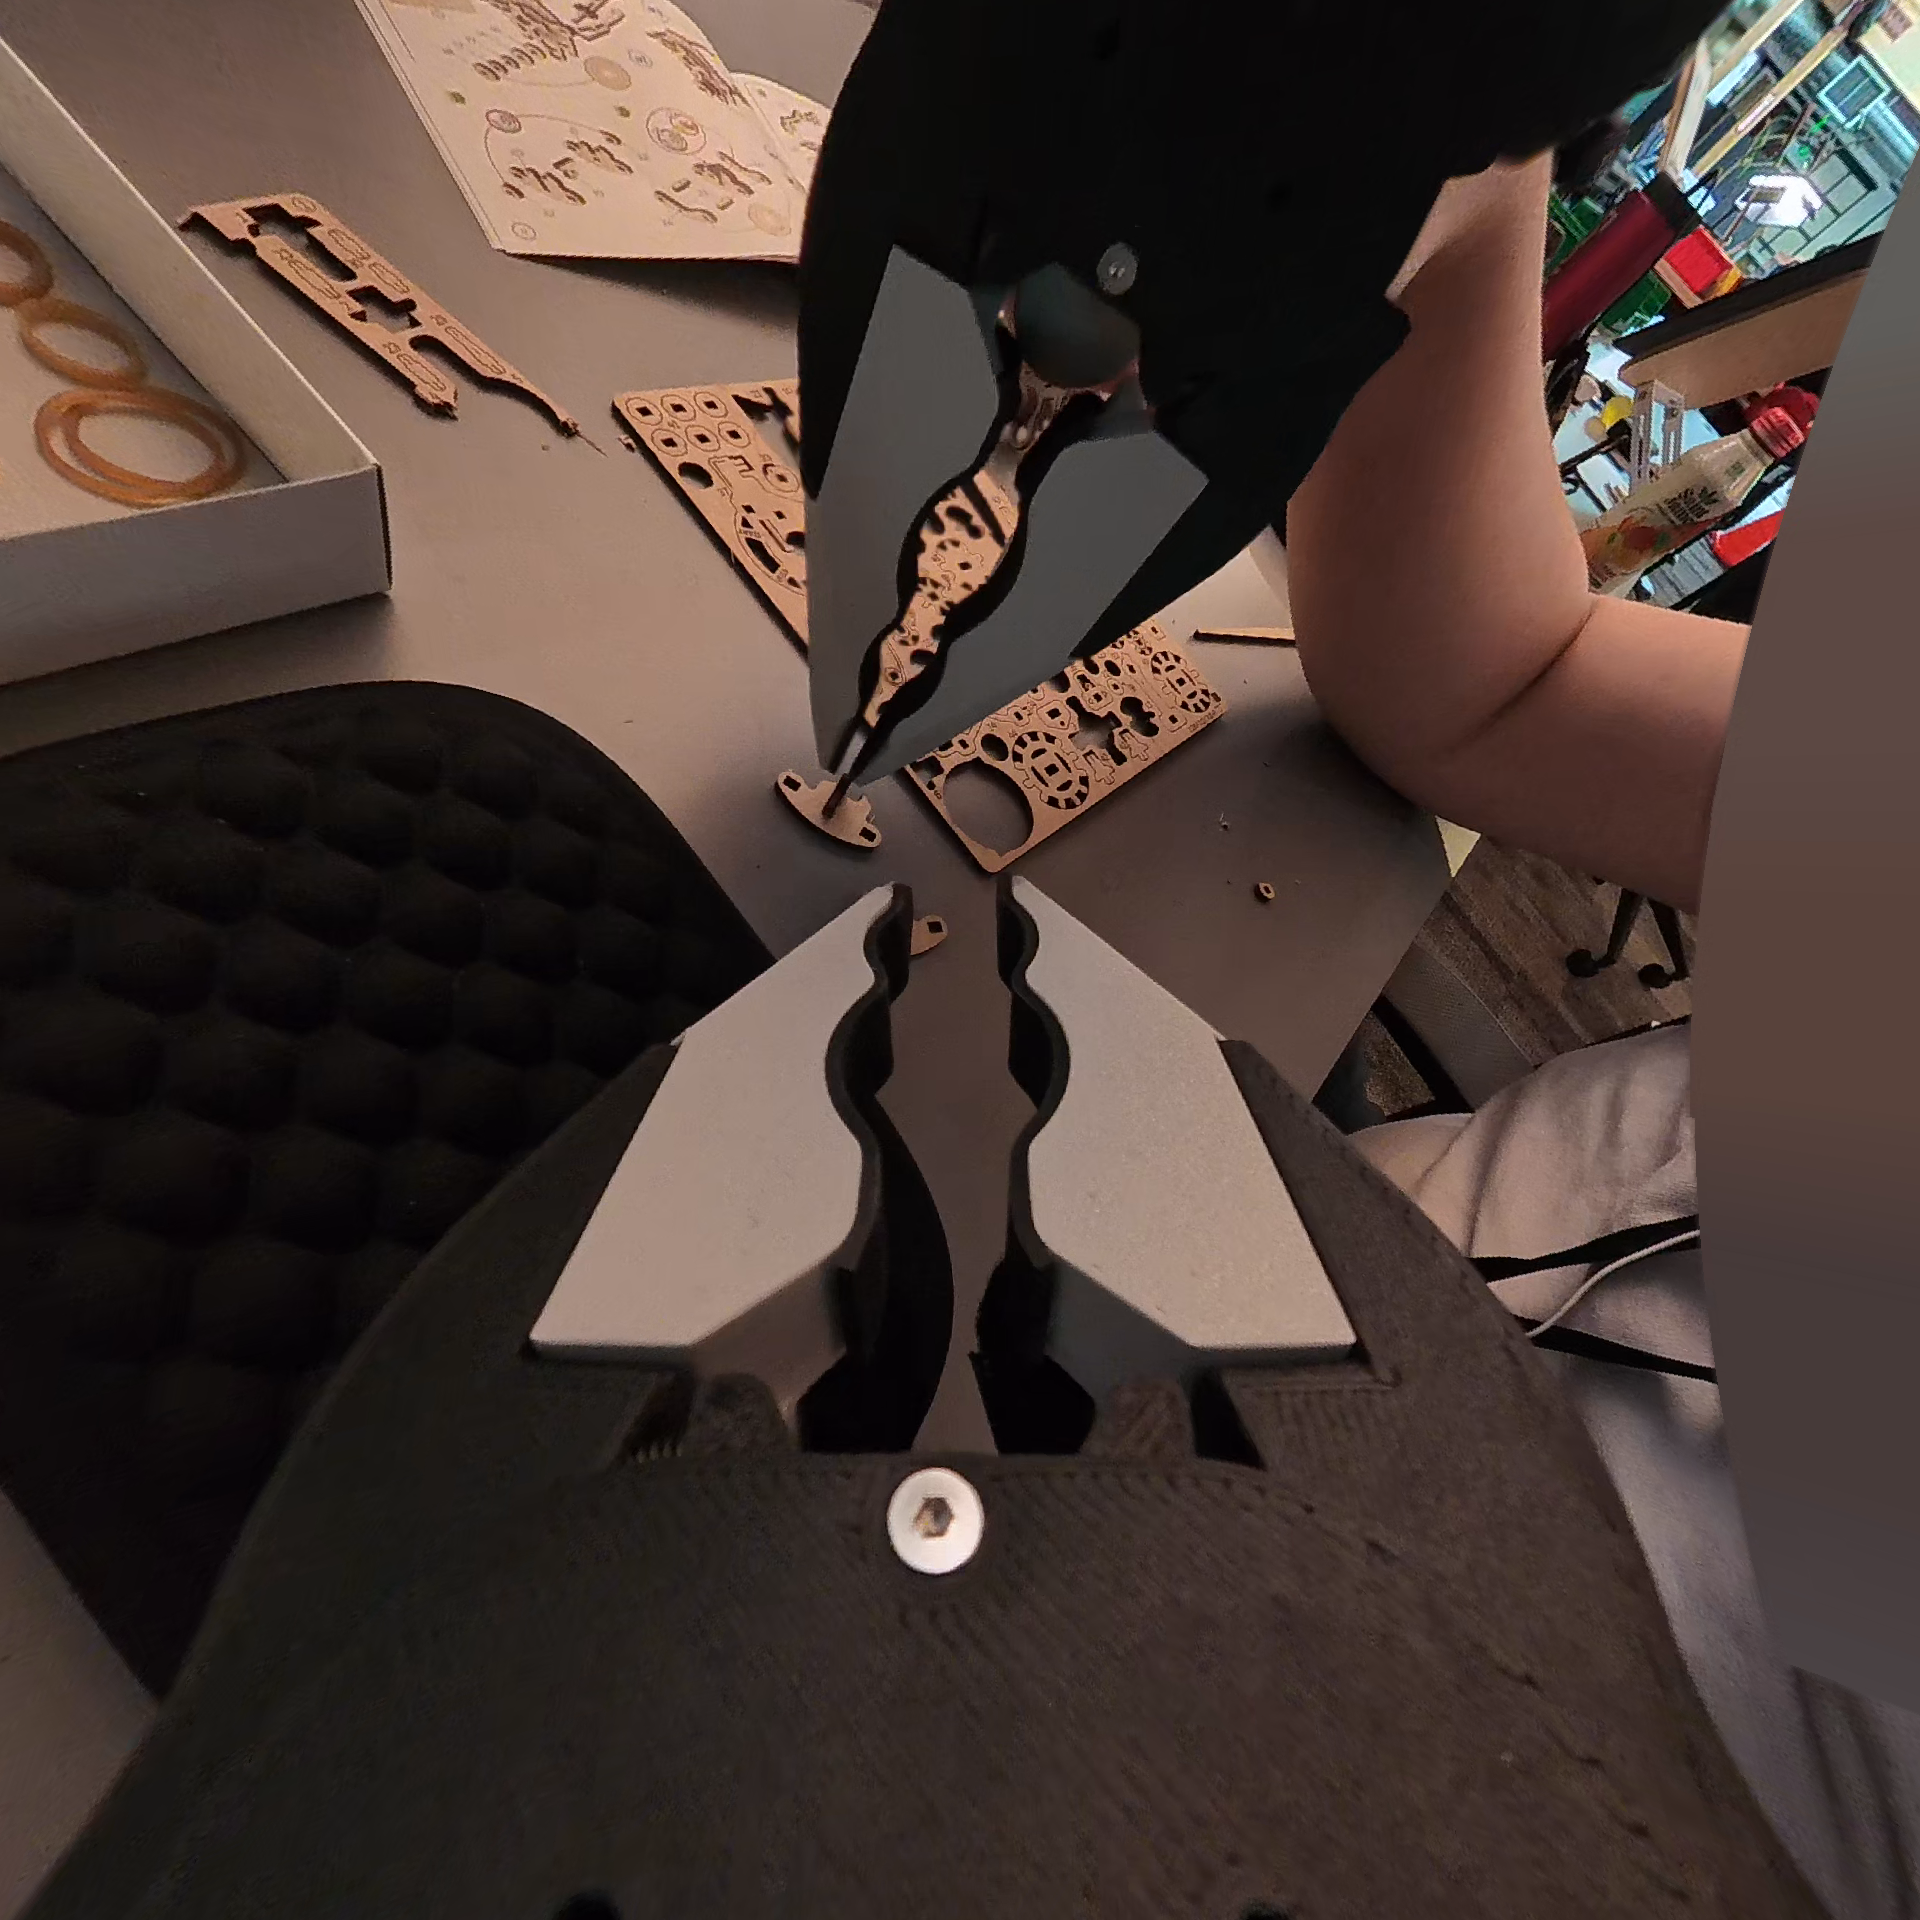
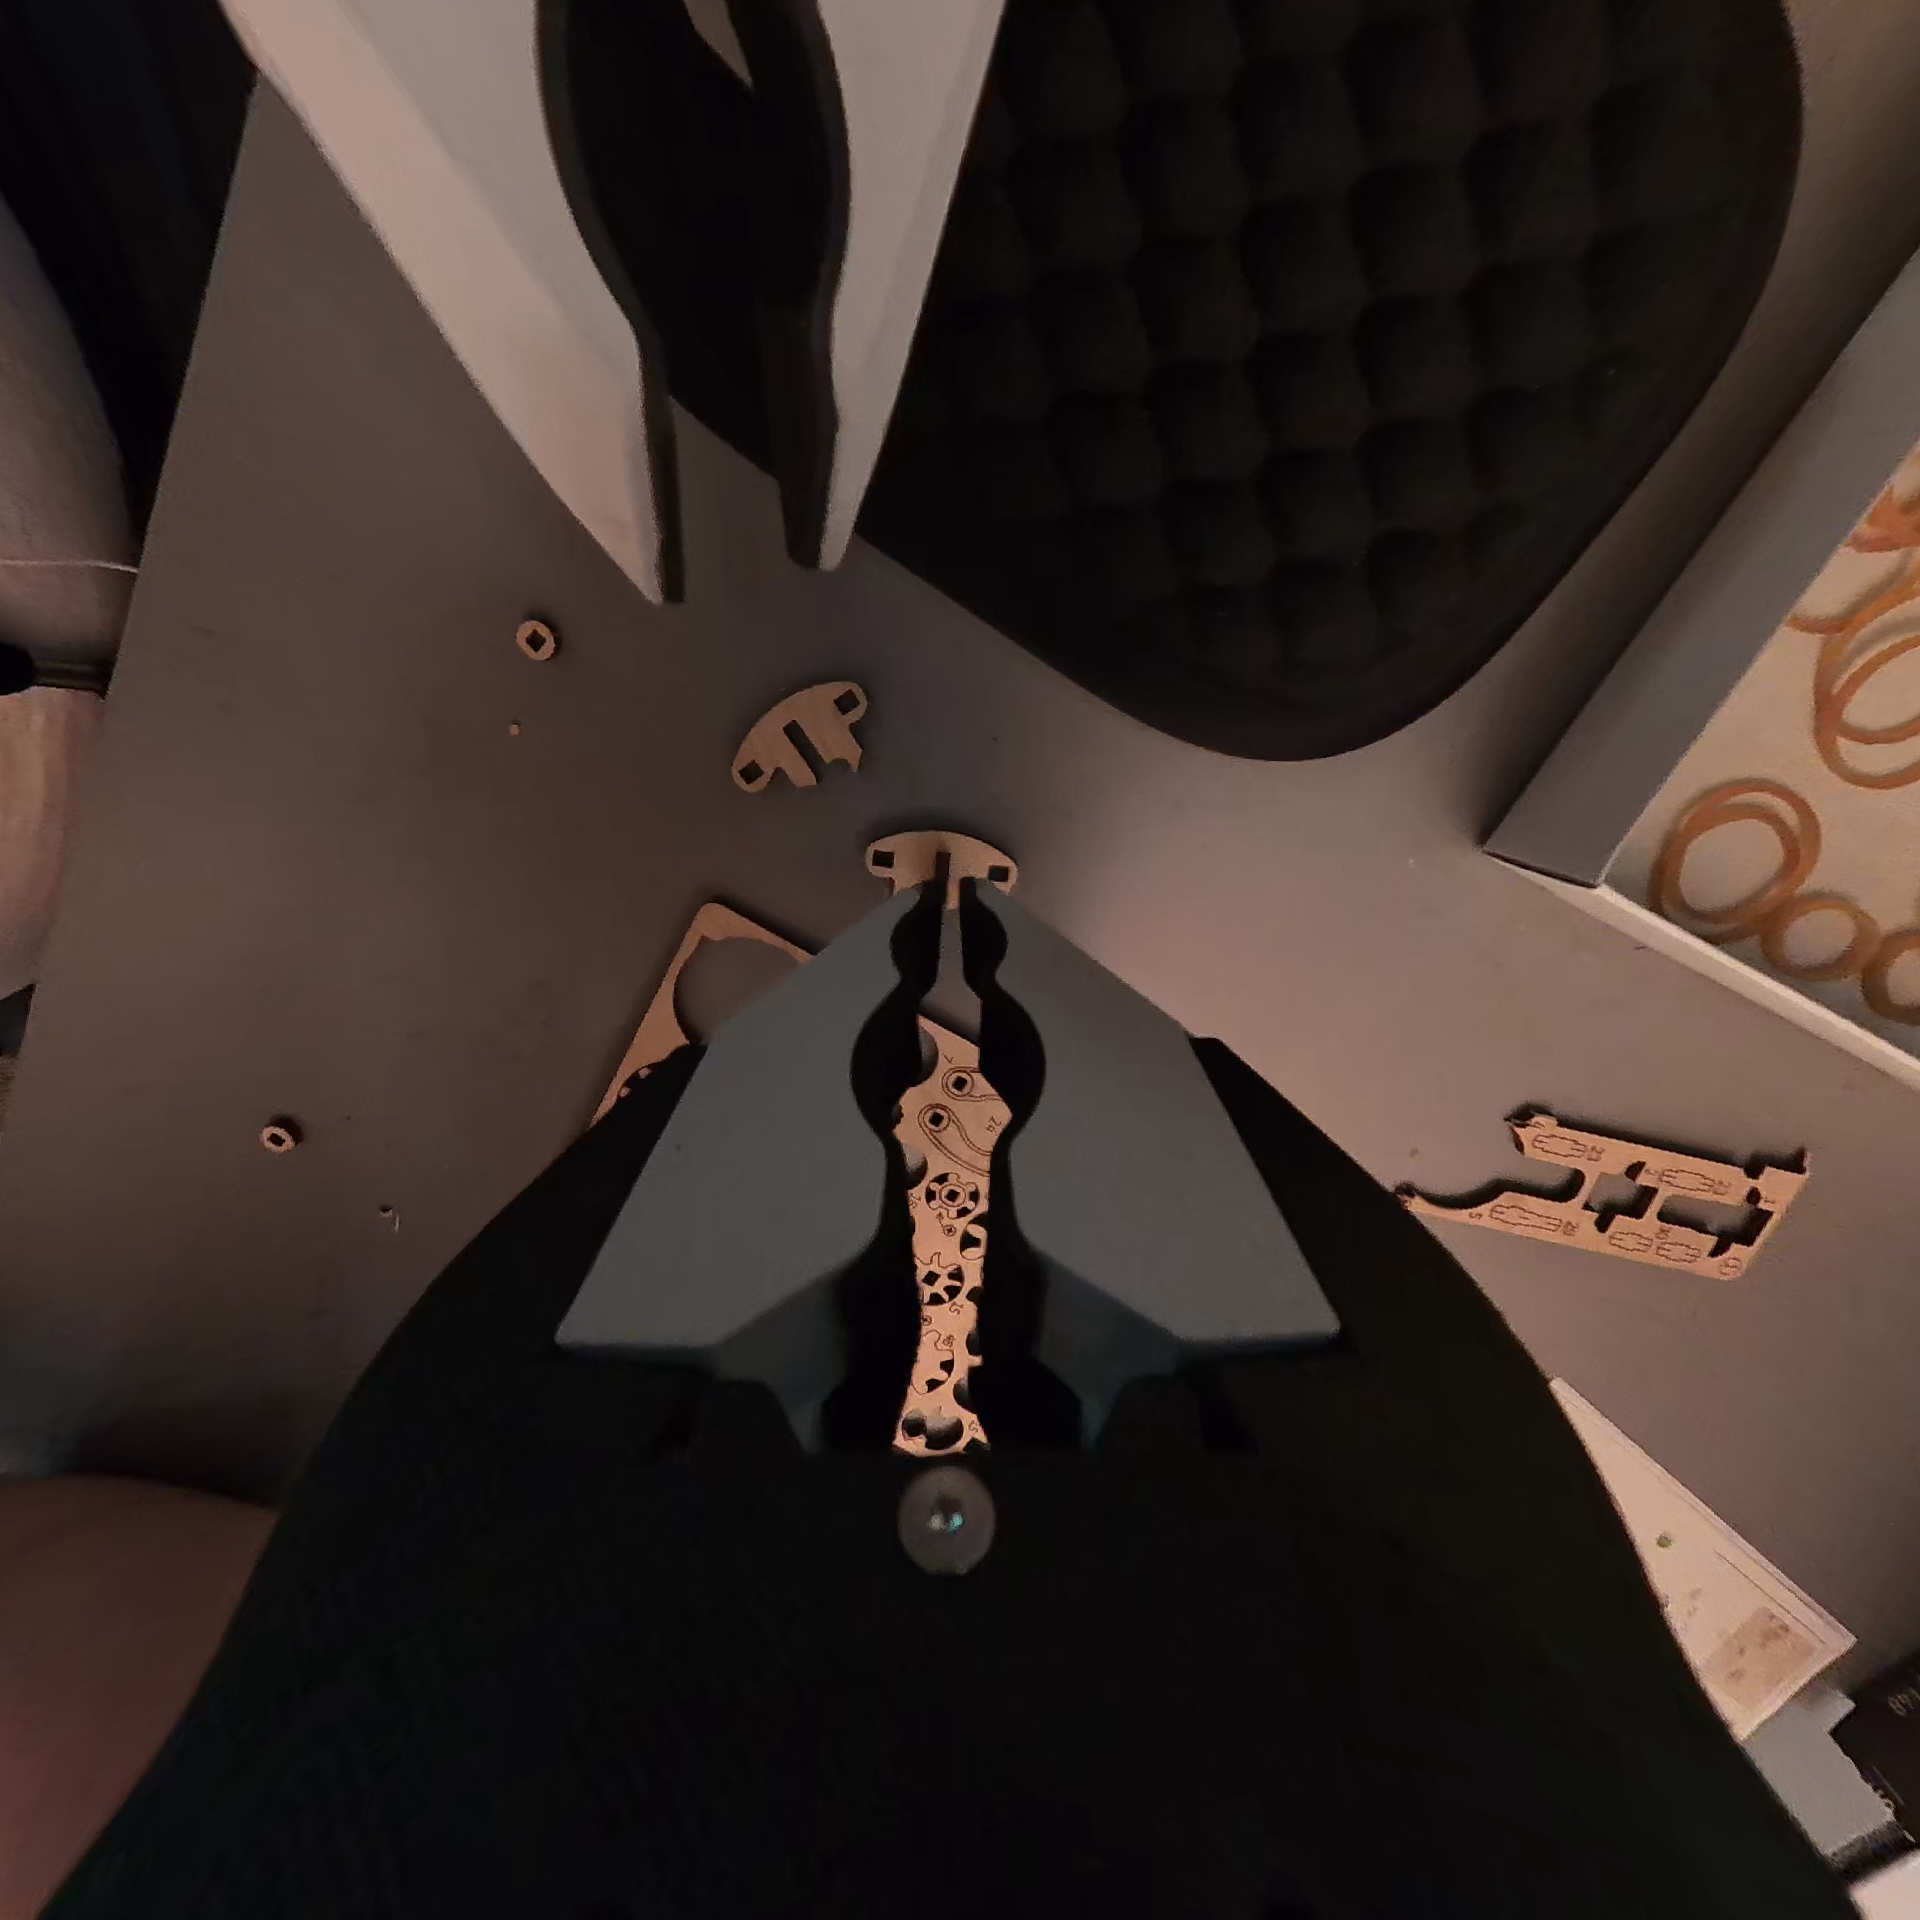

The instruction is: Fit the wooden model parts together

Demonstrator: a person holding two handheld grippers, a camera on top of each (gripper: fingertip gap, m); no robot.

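Flat wooden part (image 2: 943, 864) on grey surface (image 2: 416, 935), directly under tips of right hand-held gripper (image 2: 951, 883); fingers nearly together around thin peg (image 1: 844, 774) entering part's centre slot. Second wooden part (image 2: 798, 740) just beyond, nearer left hand-held gripper (image 1: 951, 914), fingers apart, empty. Peg axis near vertical; press straight down.

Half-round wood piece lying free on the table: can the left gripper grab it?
Probably yes. The left gripper is open, just short of the piece, with only bare table between. The right gripper pinches a stick at the other piece.
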